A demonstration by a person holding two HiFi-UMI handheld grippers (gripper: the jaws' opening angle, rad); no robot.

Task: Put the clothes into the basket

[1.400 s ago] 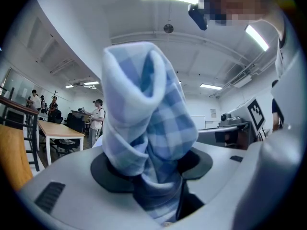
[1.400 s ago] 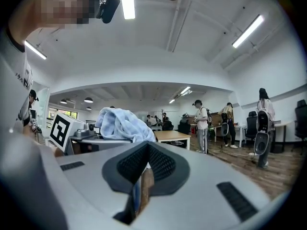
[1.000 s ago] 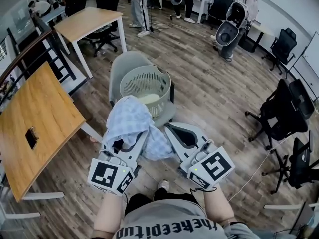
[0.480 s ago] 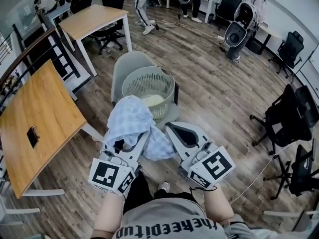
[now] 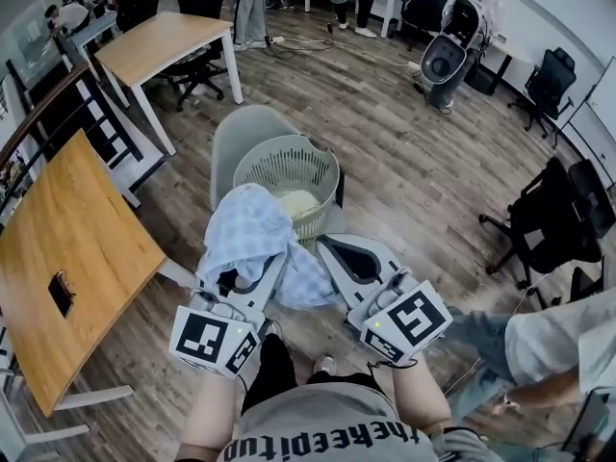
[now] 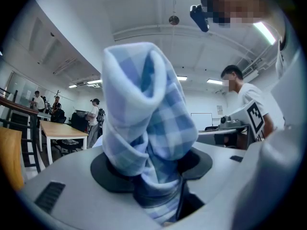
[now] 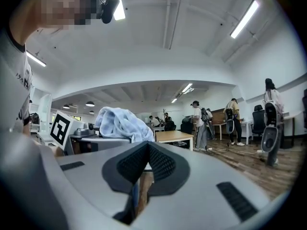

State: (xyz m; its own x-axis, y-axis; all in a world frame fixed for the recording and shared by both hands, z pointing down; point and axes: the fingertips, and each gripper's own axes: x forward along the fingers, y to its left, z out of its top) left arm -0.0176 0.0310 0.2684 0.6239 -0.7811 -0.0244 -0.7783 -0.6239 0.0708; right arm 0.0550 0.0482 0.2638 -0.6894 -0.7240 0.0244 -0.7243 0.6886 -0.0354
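- the cloth [image 5: 248, 231] is soft, pale blue and white checked fabric, bunched into rounded folds
- the basket [image 5: 274, 162] is round, pale plastic with a slotted wall, and sits on a smooth grey chair [image 5: 231, 131]; a cream bundle [image 5: 299, 202] lies inside it
- the left gripper [image 6: 153, 176] is clamped on the cloth, which bulges up between its dark pads and overlaps the basket's near rim in the head view
- the right gripper [image 7: 147, 152] has its ribbed pads pressed together on nothing, just beside the cloth
- a wooden table [image 5: 67, 239] edge lies to the left; plank floor [image 5: 404, 171] is open right of the basket
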